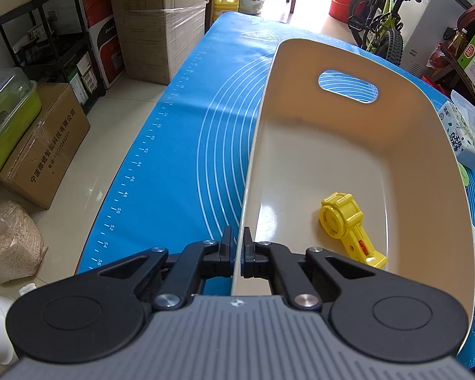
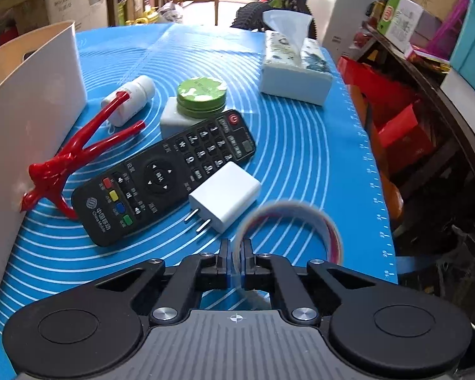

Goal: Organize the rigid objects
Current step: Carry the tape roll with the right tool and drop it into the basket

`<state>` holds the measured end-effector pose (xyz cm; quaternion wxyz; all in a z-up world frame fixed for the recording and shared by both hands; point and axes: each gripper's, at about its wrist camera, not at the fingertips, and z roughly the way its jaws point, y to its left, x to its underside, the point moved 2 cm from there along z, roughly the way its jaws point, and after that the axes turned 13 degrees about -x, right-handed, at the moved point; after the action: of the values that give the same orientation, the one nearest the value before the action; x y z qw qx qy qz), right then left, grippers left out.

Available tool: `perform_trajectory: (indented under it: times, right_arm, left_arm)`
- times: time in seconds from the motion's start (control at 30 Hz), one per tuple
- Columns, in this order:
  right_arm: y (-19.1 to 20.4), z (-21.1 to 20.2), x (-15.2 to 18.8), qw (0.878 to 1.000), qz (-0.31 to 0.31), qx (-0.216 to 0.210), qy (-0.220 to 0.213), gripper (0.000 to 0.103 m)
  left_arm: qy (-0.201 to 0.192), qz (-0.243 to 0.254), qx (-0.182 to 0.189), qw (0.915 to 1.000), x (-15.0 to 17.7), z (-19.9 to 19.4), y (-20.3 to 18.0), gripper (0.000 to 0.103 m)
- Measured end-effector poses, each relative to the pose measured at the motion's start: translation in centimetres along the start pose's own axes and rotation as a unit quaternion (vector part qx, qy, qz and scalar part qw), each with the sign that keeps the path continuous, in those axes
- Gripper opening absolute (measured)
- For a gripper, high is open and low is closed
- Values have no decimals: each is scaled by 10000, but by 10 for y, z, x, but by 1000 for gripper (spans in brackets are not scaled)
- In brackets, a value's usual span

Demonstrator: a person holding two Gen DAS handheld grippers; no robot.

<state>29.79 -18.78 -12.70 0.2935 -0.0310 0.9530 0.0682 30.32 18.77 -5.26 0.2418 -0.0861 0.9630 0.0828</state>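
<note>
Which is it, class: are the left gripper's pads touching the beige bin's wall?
Touching. In the left wrist view, the left gripper is shut on the beige bin, its thin side wall clamped between both pads.

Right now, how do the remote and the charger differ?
The remote is black, long and flat, covered with buttons; the charger is white, short and blocky, with two bare prongs. The remote partly rests on the red figurine's leg; the charger lies against the remote's side. Both lie on the mat, outside the bin.
</note>
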Motion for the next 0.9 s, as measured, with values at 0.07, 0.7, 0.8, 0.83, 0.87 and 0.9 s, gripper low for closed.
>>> perform_trajectory:
  times: [0.07, 0.7, 0.8, 0.83, 0.87, 0.9]
  right_arm:
    - [0, -5, 0, 9999, 88, 83, -121, 16]
    - [46, -95, -54, 9885, -92, -258, -1487, 16]
    - [63, -108, -69, 9844, -270, -459, -1674, 16]
    - [71, -111, -75, 9830, -349, -536, -1719, 16]
    - [79, -114, -79, 9815, -432, -609, -1760, 16]
    - [87, -115, -85, 9798, -516, -685, -1804, 16]
  left_arm:
    - [-1, -2, 0, 10000, 0, 0, 0, 5]
    - [10, -33, 21, 10000, -1, 0, -1, 5]
    - [9, -31, 20, 10000, -1, 0, -1, 5]
    - [8, -31, 21, 10000, -1, 0, -1, 5]
    - [9, -32, 22, 10000, -1, 0, -1, 5]
    - [9, -32, 20, 10000, -1, 0, -1, 5]
